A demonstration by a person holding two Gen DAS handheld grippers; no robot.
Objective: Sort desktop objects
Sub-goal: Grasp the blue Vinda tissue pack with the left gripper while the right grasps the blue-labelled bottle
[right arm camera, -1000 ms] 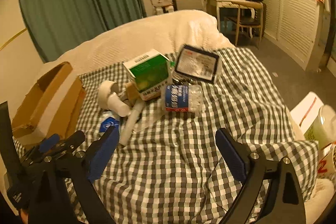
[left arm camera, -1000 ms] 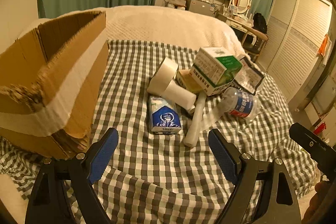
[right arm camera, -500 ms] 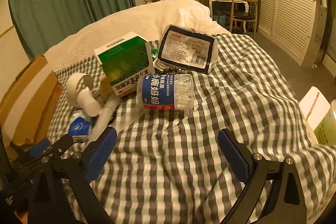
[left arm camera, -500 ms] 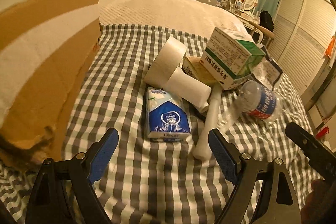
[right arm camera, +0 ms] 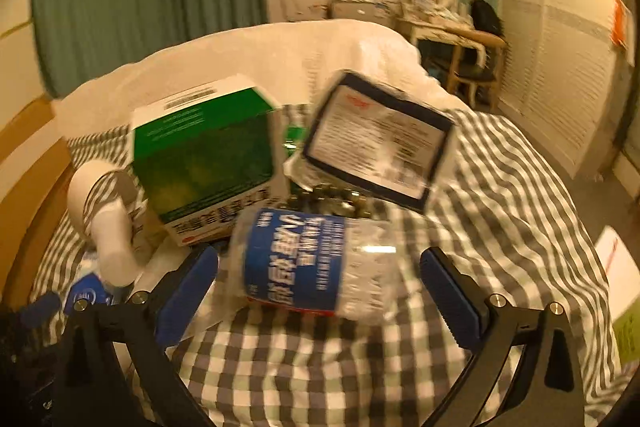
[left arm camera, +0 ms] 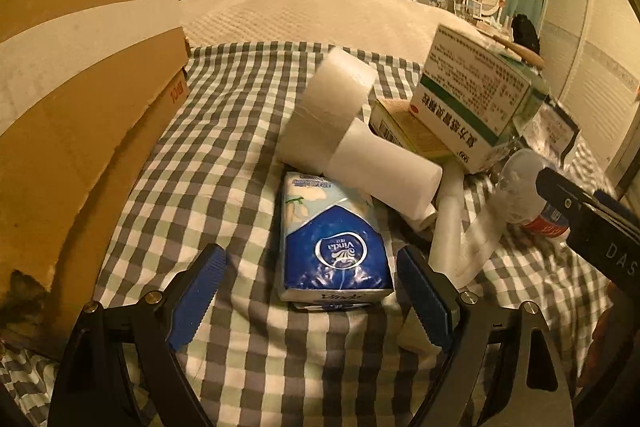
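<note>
Two grippers over the checked bed.
Left gripper (left arm camera: 310,291) released around tissue pack (left arm camera: 334,247); right gripper (right arm camera: 320,291) is opening, plastic bottle (right arm camera: 312,263) between, untouched.

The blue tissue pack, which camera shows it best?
The left wrist view: the blue tissue pack lies whole and sharp, centred between the open left gripper. In the blurred right wrist view only a corner of it shows at the lower left, behind the white roll.
</note>
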